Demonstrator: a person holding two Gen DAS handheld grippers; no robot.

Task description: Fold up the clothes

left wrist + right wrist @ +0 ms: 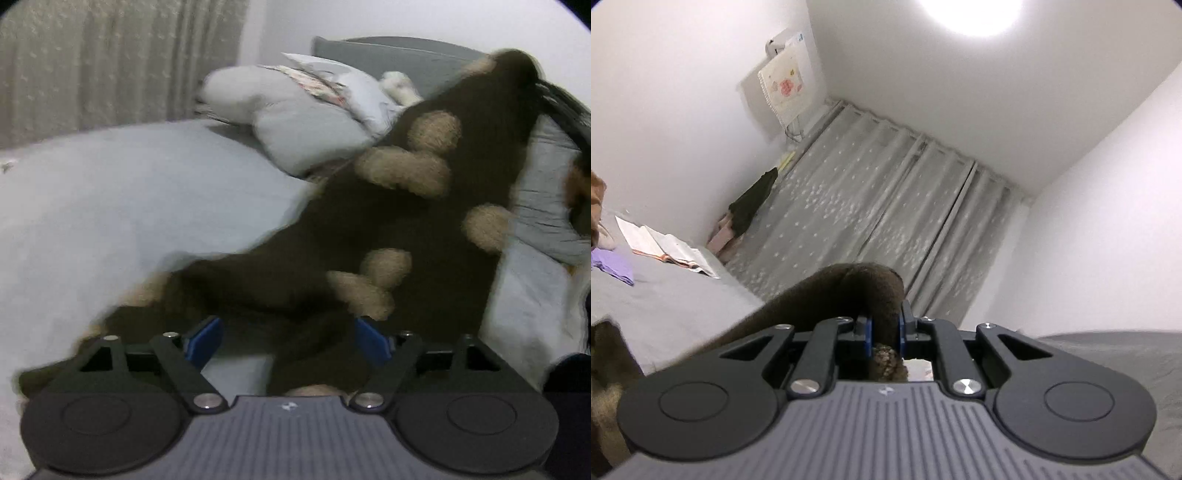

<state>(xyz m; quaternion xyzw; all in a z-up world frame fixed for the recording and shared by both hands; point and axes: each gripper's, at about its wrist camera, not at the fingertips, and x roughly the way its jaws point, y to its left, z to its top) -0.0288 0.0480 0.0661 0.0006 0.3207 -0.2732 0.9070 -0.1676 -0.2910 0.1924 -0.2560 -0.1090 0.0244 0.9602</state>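
Left claw (pixel 288 338) first: I see its blue pads (pixel 205 338) set wide apart, with a fold of the dark brown fleece garment with tan fuzzy patches (pixel 399 206) hanging between them; the blur keeps me from telling whether either pad touches the cloth. My right claw (pixel 884 332) is narrowed onto a bunched ridge of the same brown fleece (pixel 849 291), which humps up over the fingertips and trails down to the lower left of that view.

From the left wrist, I see the garment stretched up and to the right, lifted off the bed with pale grey bedding (pixel 129 206) and spanning toward the upper right. Behind it lie grey pillows (pixel 295 129) stacked against a dark grey headboard (pixel 388 51), with a sheer patterned curtain (pixel 122 62) on the far left.

From the right wrist, which tilts upward, I see the same curtain across the far wall, an open book (pixel 665 243) and a folded lilac cloth (pixel 613 267) lying well apart on the bed, and a bright ceiling lamp (pixel 975 14) overhead.
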